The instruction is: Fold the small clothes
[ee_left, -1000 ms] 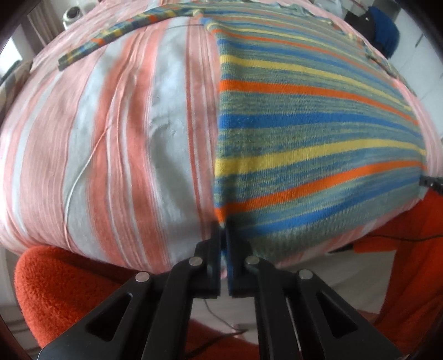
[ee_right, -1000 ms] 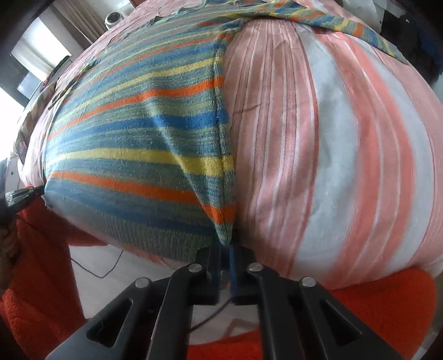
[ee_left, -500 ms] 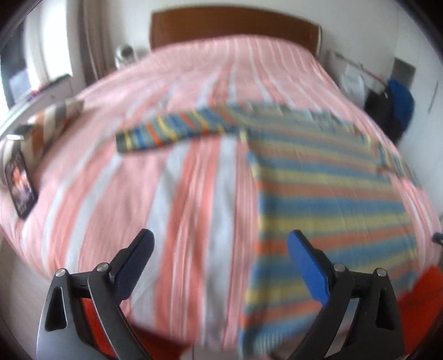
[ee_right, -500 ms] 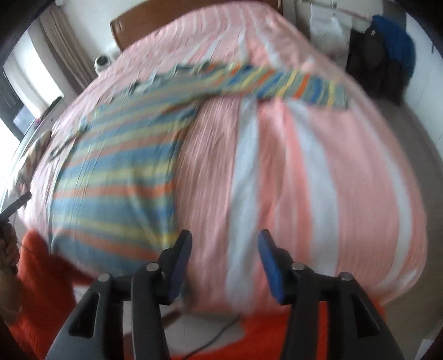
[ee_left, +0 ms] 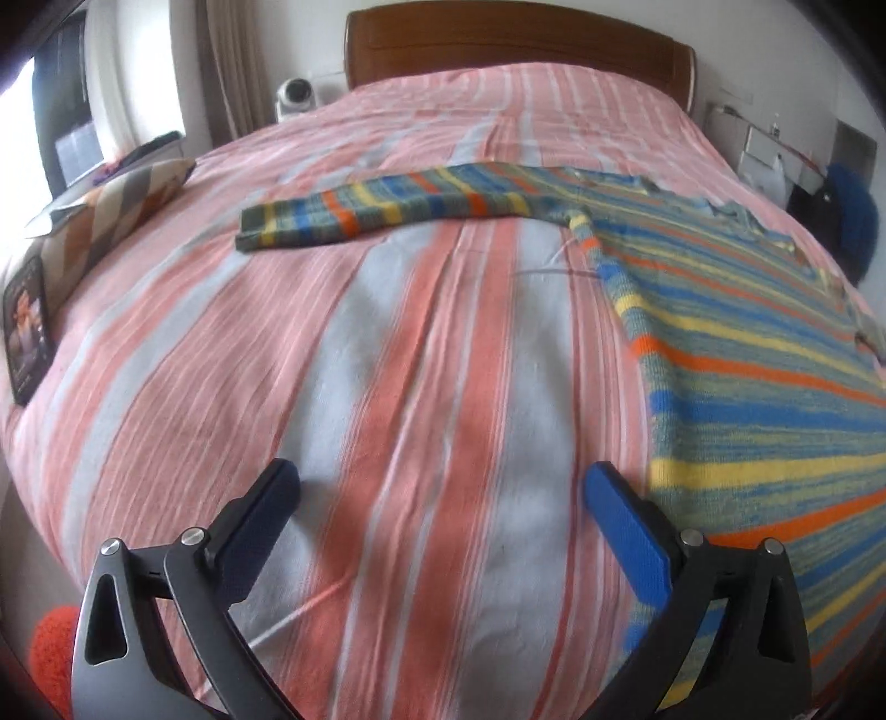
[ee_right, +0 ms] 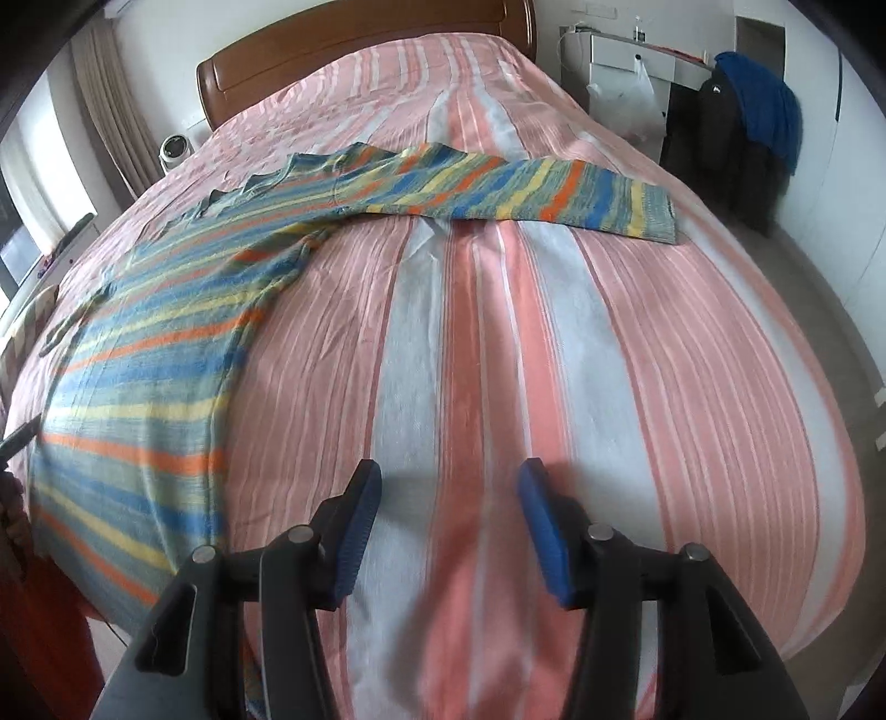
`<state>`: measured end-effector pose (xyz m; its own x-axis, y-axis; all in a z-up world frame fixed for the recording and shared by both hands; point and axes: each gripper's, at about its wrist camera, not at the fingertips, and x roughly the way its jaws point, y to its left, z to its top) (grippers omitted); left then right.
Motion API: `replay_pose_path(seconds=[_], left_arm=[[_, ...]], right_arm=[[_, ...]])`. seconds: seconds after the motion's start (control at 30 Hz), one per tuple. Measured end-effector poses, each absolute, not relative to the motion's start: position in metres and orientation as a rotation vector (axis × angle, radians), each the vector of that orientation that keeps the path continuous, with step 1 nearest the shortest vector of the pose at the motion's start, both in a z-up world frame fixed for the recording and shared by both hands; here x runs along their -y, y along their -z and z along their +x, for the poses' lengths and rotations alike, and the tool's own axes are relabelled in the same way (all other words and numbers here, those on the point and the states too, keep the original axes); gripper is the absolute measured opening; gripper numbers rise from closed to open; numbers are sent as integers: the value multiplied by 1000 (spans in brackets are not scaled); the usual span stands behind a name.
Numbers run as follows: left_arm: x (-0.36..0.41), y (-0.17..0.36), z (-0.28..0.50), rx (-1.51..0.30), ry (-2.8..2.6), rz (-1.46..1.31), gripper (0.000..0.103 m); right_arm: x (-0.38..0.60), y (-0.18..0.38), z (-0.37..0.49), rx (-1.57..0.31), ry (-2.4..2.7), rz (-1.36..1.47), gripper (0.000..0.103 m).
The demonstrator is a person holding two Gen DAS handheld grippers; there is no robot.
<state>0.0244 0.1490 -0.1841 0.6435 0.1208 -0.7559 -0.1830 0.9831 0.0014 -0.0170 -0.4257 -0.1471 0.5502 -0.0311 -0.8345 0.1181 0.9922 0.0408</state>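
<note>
A striped knit sweater (ee_left: 764, 354) in blue, yellow, orange and grey-green lies flat on the bed, with one sleeve (ee_left: 387, 207) stretched out sideways. My left gripper (ee_left: 443, 487) is open and empty above the bed's near edge, left of the sweater's hem. In the right wrist view the sweater (ee_right: 144, 354) lies at the left with its other sleeve (ee_right: 531, 188) stretched to the right. My right gripper (ee_right: 449, 487) is open and empty, right of the hem.
The bed (ee_left: 387, 360) has a pink and white striped cover and a wooden headboard (ee_left: 515, 39). A patterned pillow (ee_left: 111, 216) and a phone (ee_left: 27, 327) lie at its left edge. Dark clothes (ee_right: 742, 127) hang at the right.
Both grippers let go of the sweater's hem corners, opened, and pulled up and back from the bed edge. The sweater stays flat.
</note>
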Motion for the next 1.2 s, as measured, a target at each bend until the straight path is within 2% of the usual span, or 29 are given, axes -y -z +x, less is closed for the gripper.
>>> replay_pose_path(seconds=[0.2,0.37,0.53,0.73,0.87,0.9,0.93,0.97,1.0,1.03,1.2], left_arm=[[-147,186,27,-856,-175,-63,103],[-146,187,27,-855,-170,-51,103],[-144,187,27,-842,-174,-54,103],[-141,190,28,-839,-176,-56,103],[-140,191,30,-836,-186,-60,103],[-139,192,31,-835,-190,-59,103],[-138,193,31,-834,-195,-59,103],[-137,193,32,-833,-198,-59,103],[-137,193,32,-833,-201,-59,103],[-137,193,33,-833,-201,-59,103],[-136,194,31,-819,-190,-54,103]], right_arm=[[466,120,7,-921,46,338,52],[543,95,40,-802,72,622,52],[607,131,47,-784,171,993,52],[646,168,81,-728,143,1116,47],[652,170,110,-741,100,1097,46],[652,171,112,-749,87,1099,44],[651,172,118,-763,82,1094,35],[653,174,119,-774,80,1088,20],[654,175,122,-797,85,1075,9],[654,176,123,-815,110,1054,2],[630,130,121,-765,186,852,2]])
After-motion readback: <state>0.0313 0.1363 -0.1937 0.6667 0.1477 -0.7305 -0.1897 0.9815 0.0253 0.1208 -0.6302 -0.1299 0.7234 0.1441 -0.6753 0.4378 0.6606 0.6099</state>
